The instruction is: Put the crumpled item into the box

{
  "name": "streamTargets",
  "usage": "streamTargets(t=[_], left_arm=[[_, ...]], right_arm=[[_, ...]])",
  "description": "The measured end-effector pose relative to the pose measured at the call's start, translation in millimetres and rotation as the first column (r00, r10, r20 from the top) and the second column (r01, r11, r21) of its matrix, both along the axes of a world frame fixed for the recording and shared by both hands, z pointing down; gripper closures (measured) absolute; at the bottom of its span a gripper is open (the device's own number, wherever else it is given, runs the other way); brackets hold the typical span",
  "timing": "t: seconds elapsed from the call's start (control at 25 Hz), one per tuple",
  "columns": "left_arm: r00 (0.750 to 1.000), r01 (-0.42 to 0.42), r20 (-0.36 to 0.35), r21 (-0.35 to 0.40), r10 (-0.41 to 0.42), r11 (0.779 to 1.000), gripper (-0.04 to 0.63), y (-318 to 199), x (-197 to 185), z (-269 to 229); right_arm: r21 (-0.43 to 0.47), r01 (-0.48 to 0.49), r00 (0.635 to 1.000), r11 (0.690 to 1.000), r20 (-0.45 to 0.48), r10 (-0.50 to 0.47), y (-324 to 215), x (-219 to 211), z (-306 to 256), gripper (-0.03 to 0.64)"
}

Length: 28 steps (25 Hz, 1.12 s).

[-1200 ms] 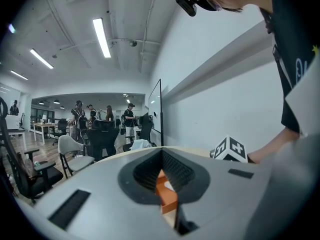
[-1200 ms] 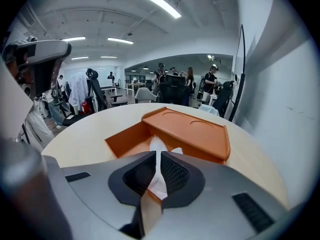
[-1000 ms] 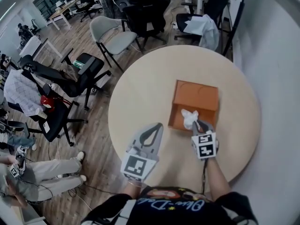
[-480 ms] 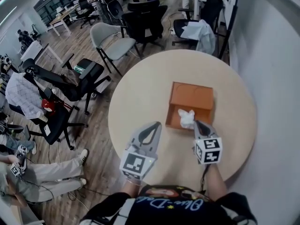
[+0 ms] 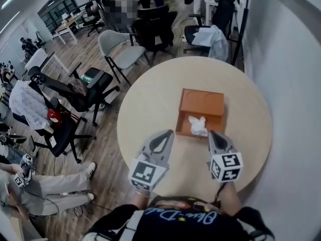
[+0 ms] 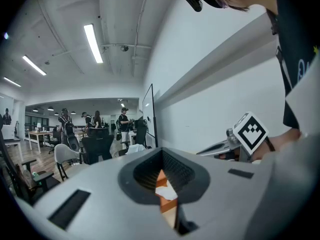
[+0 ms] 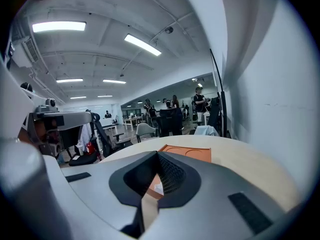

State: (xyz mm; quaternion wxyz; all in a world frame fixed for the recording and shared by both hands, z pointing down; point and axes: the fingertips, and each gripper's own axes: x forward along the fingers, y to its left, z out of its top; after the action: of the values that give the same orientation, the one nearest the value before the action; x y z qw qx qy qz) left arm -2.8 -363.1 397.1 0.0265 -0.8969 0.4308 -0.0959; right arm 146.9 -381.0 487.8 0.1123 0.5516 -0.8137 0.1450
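Head view alone gives the full layout. One round table (image 5: 150, 109) with a pale, smooth wood-tone top carries one orange rectangular box (image 5: 203, 102), open at the top and lying about at the table's centre. One white crumpled item (image 5: 197, 125), soft and creased like tissue or paper, lies inside the box at its 6 o'clock end. Two grey, tapered plastic grippers are over the table's near part. The left gripper (image 5: 164, 134) is at 8 o'clock from the box and apart from it. The right gripper (image 5: 214, 134) is just beside the box's 5 o'clock corner. Each carries one cube with black-and-white square markers. One pale grey chair (image 5: 120, 46) stands off the table at 10 o'clock, among black ones.

Left gripper view adds what the head view cannot: its two jaws are pressed together with nothing between them. Ribbed inner pads frame a diamond-shaped gap, through which the orange box and white item show. The right gripper's marker cube (image 6: 250, 130) is at 3 o'clock.

Right gripper view likewise shows both jaws together and empty. Beyond them it shows two shallow round impressions on the box's flat far panel.
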Motion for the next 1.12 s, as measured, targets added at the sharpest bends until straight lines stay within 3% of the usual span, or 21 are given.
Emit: streamTargets(t=[0.28, 0.6, 1.12], left_arm=[[1.000, -0.010, 0.011, 0.020, 0.009, 1.000, 0.603, 7.1, 7.2, -7.5], [1.000, -0.013, -0.020, -0.009, 0.013, 1.000, 0.603, 15.2, 13.1, -8.6], [1.000, -0.011, -0.015, -0.009, 0.011, 1.000, 0.603, 18.4, 5.5, -10.7]], right_arm=[[0.058, -0.001, 0.999, 0.998, 0.039, -0.001, 12.2, 4.0, -23.0, 0.617], [0.120, 0.027, 0.997, 0.992, 0.064, -0.035, 26.2, 0.9, -43.8, 0.617], [0.129, 0.064, 0.996, 0.990, 0.049, -0.071, 33.3, -13.1, -59.2, 0.617]])
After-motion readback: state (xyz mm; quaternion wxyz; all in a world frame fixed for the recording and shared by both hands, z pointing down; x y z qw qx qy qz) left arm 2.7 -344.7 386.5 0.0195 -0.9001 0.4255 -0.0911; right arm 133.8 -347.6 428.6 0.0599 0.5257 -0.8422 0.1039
